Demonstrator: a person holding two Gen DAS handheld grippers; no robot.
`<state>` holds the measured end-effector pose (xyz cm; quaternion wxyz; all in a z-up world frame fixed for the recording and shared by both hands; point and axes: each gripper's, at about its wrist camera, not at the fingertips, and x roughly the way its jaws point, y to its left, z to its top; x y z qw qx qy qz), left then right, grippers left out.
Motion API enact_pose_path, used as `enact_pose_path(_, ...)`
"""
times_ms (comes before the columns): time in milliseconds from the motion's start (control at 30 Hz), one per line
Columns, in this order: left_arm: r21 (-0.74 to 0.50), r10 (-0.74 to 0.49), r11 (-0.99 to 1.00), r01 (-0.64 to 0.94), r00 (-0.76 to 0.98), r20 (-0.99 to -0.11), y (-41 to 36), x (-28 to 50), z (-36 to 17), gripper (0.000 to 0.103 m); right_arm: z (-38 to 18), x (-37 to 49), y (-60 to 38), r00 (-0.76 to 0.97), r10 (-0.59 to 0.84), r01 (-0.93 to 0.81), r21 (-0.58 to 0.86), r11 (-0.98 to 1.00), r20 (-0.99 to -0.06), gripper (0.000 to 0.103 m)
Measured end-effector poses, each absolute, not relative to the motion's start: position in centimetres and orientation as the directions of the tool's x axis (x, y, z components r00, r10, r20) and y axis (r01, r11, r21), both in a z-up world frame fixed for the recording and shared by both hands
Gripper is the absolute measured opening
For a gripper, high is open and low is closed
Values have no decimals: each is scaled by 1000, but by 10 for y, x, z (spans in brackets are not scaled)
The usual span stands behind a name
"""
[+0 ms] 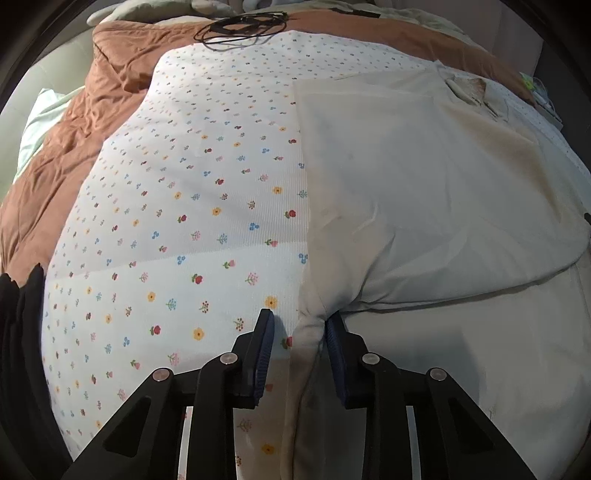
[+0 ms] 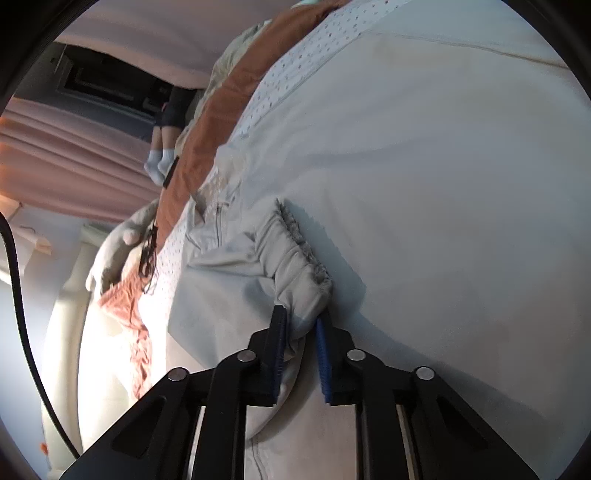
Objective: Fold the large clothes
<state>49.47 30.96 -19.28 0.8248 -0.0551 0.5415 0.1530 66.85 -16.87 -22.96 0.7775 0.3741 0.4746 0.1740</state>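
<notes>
Right wrist — hand-held gripper pinching cuff.

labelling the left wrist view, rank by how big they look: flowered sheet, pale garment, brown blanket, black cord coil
1-2. Flowered sheet and pale garment: about alike, unranked.
3. Brown blanket.
4. Black cord coil, though farthest from the camera.

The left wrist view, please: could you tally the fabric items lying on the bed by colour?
Off-white garment: 1
Floral white sheet: 1
Rust-brown blanket: 1
Total: 3
</notes>
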Motion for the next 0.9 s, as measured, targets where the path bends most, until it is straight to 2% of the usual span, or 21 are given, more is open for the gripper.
enact_pose_path(133, 164, 288, 928, -335, 364, -886, 304, 498, -191, 30, -217, 657, -172, 503, 584, 123, 722, 681, -637, 12)
enact_pose_path(300, 178, 323, 899, -401, 331, -887, 307, 497, -192, 35, -213, 649, -170, 472, 556, 158, 686, 710, -684, 13)
enact_pose_path(400, 160, 311, 896, -414, 329, -892, 295, 492, -182, 36, -212, 645, -175, 458, 538, 203, 672, 712, -708, 25)
enact_pose_path(467, 142, 296, 905, -401, 351, -888, 282, 492, -171, 46, -204, 642, -180, 466, 522, 210, 663, 719, -714, 32)
enact_pose_path(500, 139, 295, 908, -395, 367, -882, 275, 492, -163, 50, -199, 640, -184, 473, 510, 214, 655, 725, -718, 46)
enact_pose_path(533, 134, 295, 912, -389, 392, -871, 267, 492, -154, 58, -194, 638, -189, 486, 500, 217, 652, 726, -717, 60)
enact_pose_path(567, 126, 293, 916, -380, 423, -857, 258, 492, -144, 68, -187, 634, -197, 506, 495, 216, 660, 720, -706, 65)
enact_pose_path(600, 116, 289, 921, -371, 455, -842, 248, 492, -134, 73, -182, 631, -202, 524, 494, 213, 668, 713, -694, 70)
enact_pose_path(667, 101, 282, 929, -355, 506, -815, 227, 494, -118, 90, -173, 623, -214, 556, 486, 202, 676, 708, -675, 71)
enact_pose_path(900, 75, 218, 962, -261, 575, -788, 147, 509, -94, 92, -141, 611, -260, 616, 440, 166, 654, 738, -653, 72)
